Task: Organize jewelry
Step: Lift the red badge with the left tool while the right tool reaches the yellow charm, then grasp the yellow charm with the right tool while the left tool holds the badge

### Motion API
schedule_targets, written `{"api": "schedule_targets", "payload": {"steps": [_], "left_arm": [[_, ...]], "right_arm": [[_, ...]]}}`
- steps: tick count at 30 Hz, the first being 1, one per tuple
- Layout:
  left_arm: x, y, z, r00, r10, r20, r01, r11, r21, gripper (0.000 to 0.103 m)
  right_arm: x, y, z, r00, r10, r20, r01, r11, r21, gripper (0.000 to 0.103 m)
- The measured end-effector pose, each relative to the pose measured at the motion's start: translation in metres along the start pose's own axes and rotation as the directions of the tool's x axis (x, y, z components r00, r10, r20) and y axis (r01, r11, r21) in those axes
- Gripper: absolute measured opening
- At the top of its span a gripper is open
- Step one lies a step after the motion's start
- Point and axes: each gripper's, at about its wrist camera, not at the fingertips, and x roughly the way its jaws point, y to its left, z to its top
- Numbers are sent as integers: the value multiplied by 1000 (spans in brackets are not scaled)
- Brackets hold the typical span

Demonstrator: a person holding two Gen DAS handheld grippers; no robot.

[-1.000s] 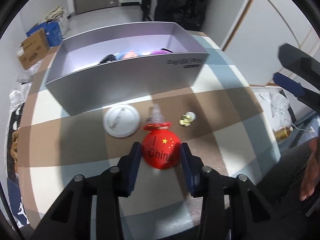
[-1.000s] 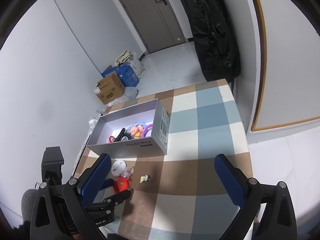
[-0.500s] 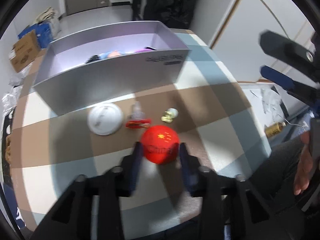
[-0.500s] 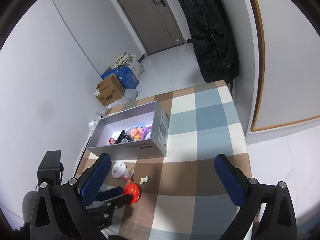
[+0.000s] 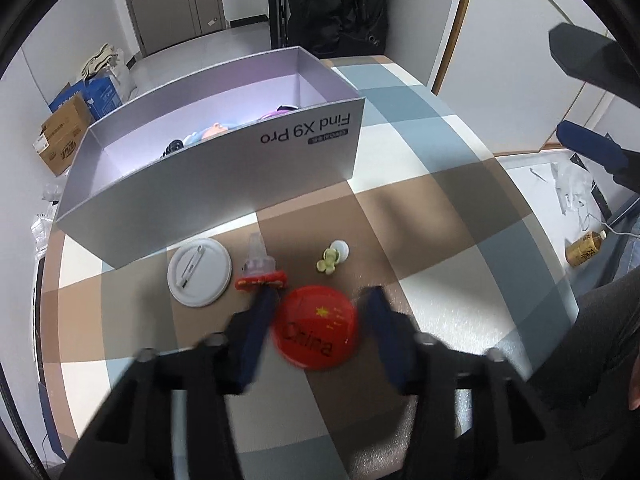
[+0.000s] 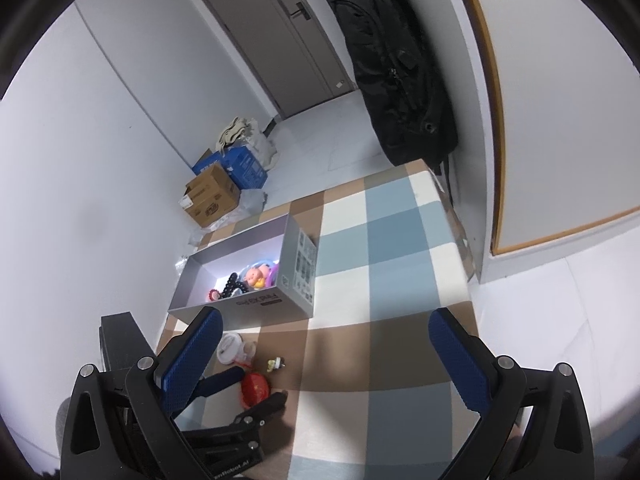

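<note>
Left tongs (image 5: 316, 320) are pointing steeply down at the bench (image 5: 460, 208), their blue pads straddling a red badge (image 5: 314, 328) marked "China". The jaws are closing at this moment; a slim gap is showing on each side of the badge, so the pads are not yet pressing on it. The badge is sitting tilted, whether resting on the checked cloth or lifted off it I cannot tell.

Just beyond the badge, in a row before the box (image 5: 208, 184): a white disc (image 5: 199, 271) with a pin across it at left, a clear-and-red trinket (image 5: 260, 270) in the middle, a small green charm (image 5: 331, 258) at right. All three are lying apart from one another on the brown check, near the box's front wall.

The box is standing open, lettered "Find X9 Pro", holding beads and coloured pieces (image 6: 252, 276).

Right tongs (image 6: 324, 356) are hanging above the bench, released, jaws spread wide with nothing between them.
</note>
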Motion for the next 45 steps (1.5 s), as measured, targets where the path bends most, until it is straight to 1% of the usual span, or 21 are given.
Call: {"api": "schedule_targets", "payload": {"steps": [4, 8, 14, 18, 20, 23, 25, 26, 28, 29, 30, 33, 35, 37, 39, 41, 42, 43, 44, 45], "left_arm": [[-1, 3, -2, 1000, -8, -3, 8, 1000, 5, 36], [-8, 12, -6, 1000, -21, 3, 21, 1000, -12, 36], [-36, 37, -5, 993, -76, 91, 85, 992, -91, 36], [-57, 57, -3, 981, -97, 168, 124, 979, -161, 36], [-63, 67, -2, 976, -99, 195, 138, 972, -193, 36], [-71, 85, -1, 968, -98, 233, 157, 955, -251, 36], [-73, 94, 1, 964, -101, 246, 172, 943, -285, 36], [-72, 96, 1, 962, -106, 251, 180, 938, -295, 36], [-71, 101, 1, 961, -101, 258, 182, 932, -314, 36], [-72, 104, 2, 960, -97, 261, 181, 930, -319, 36], [-73, 105, 2, 960, -96, 265, 182, 928, -326, 36], [-73, 111, 1, 957, -109, 270, 202, 917, -345, 36], [-74, 114, 2, 955, -112, 274, 209, 912, -354, 36], [-74, 117, 1, 954, -114, 277, 212, 911, -354, 36], [-73, 118, 3, 954, -113, 277, 210, 911, -354, 36], [-73, 119, 4, 954, -113, 279, 211, 911, -354, 36], [-73, 119, 4, 953, -113, 280, 211, 912, -353, 36], [-73, 119, 4, 953, -113, 280, 211, 912, -351, 36], [-73, 118, 5, 954, -111, 280, 209, 914, -349, 36], [-73, 119, 5, 954, -108, 280, 206, 915, -347, 36]], "right_arm": [[0, -1, 0, 1000, 4, -1, -4, 1000, 3, 103], [2, 3, 0, 1000, 3, -9, -3, 1000, -6, 103], [18, 9, -4, 998, -13, -65, 11, 1000, -28, 103], [34, 15, -11, 992, -18, -128, 11, 999, -52, 103], [42, 22, -15, 988, -19, -155, 7, 997, -75, 101], [55, 35, -23, 979, -33, -199, 6, 991, -136, 91], [64, 43, -29, 972, -46, -231, 4, 984, -176, 82], [68, 47, -32, 968, -51, -247, 2, 981, -195, 80], [77, 53, -38, 959, -62, -278, -4, 973, -229, 69], [82, 57, -40, 953, -73, -292, -4, 968, -253, 65], [84, 59, -42, 951, -85, -296, 2, 963, -270, 61], [92, 69, -47, 944, -147, -296, 32, 932, -362, 58], [95, 75, -51, 940, -168, -296, 36, 914, -405, 54], [99, 80, -55, 936, -184, -299, 36, 898, -438, 47], [103, 83, -59, 931, -213, -297, 50, 879, -474, 44], [104, 88, -61, 933, -225, -280, 56, 861, -506, 37], [105, 91, -63, 933, -233, -275, 57, 850, -524, 30], [107, 94, -65, 932, -241, -272, 59, 839, -541, 27], [107, 96, -67, 930, -249, -269, 63, 832, -551, 26], [107, 96, -67, 932, -246, -267, 61, 832, -552, 22]]}}
